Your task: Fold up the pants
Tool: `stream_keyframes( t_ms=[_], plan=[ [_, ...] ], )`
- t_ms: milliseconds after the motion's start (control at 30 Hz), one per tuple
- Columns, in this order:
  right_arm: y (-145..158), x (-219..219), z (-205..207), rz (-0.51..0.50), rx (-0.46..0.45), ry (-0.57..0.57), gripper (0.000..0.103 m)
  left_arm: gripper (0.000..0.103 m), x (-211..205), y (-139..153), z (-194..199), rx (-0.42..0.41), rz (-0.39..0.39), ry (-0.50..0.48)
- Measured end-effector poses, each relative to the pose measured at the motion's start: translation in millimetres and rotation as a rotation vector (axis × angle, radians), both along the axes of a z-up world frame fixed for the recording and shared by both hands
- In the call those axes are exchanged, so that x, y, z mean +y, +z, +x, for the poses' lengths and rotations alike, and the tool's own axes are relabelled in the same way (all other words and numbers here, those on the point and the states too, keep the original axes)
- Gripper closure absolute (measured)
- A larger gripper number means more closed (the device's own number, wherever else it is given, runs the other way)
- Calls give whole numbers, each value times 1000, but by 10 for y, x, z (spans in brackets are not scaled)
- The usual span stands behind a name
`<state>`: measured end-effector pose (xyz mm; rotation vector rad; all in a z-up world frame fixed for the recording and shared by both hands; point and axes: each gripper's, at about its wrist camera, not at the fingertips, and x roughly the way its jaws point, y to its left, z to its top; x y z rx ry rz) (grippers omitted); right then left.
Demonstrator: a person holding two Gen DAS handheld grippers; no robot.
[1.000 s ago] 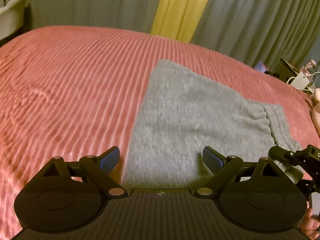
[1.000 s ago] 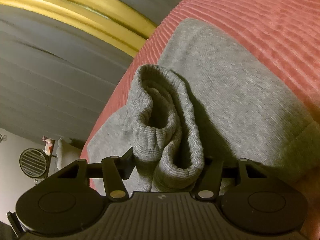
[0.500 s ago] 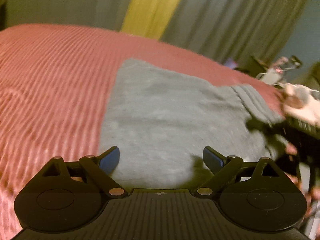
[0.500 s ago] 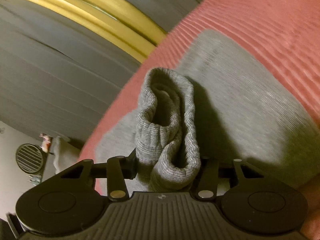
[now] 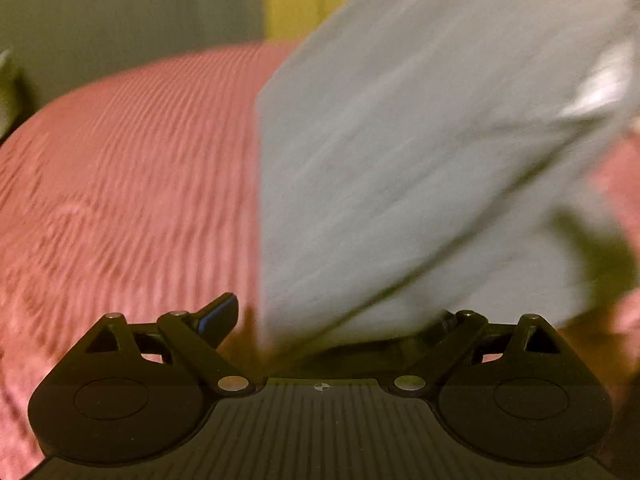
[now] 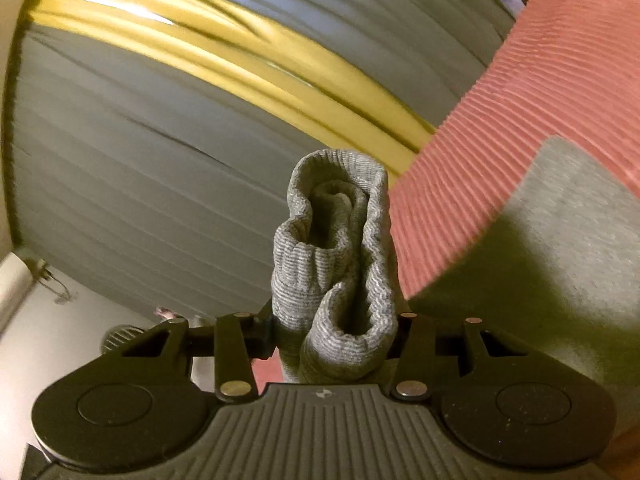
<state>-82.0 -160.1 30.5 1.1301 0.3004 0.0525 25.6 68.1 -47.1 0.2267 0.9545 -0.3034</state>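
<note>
The grey knit pants [image 5: 400, 160] are lifted on the right side and rise as a blurred slanted sheet over the red ribbed bedspread [image 5: 120, 184]. My left gripper [image 5: 332, 320] is open; its left fingertip [image 5: 218, 314] shows, and the cloth's lower edge covers the right one. My right gripper [image 6: 334, 336] is shut on the bunched ribbed waistband [image 6: 336, 248], held up off the bed. The rest of the pants [image 6: 572, 216] lies on the bedspread [image 6: 540, 92] to the right.
Grey and yellow curtains [image 6: 200, 80] hang behind the bed. A white wall and a round fan [image 6: 120, 336] show at lower left in the right wrist view.
My right gripper has lifted the waistband higher, pulling the pants up off the bed. The cloth has swung up across the left wrist view, and the left gripper has come closer to its edge.
</note>
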Motion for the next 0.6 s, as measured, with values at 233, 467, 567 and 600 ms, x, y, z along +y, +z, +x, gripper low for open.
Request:
stream_keyframes(
  t_ms=[233, 467, 567, 600],
  plan=[
    [-213, -306, -329, 57, 15, -87, 59, 34, 307, -22, 221, 84, -116, 168],
    [-913, -539, -502, 122, 192, -168, 59, 27, 122, -52, 151, 45, 8, 129],
    [-1071, -582, -545, 150, 224, -182, 59, 22, 84, -31, 108, 49, 15, 119],
    [-1056, -600, -561, 159, 207, -186, 59, 22, 88, -16, 90, 59, -9, 96]
  ],
)
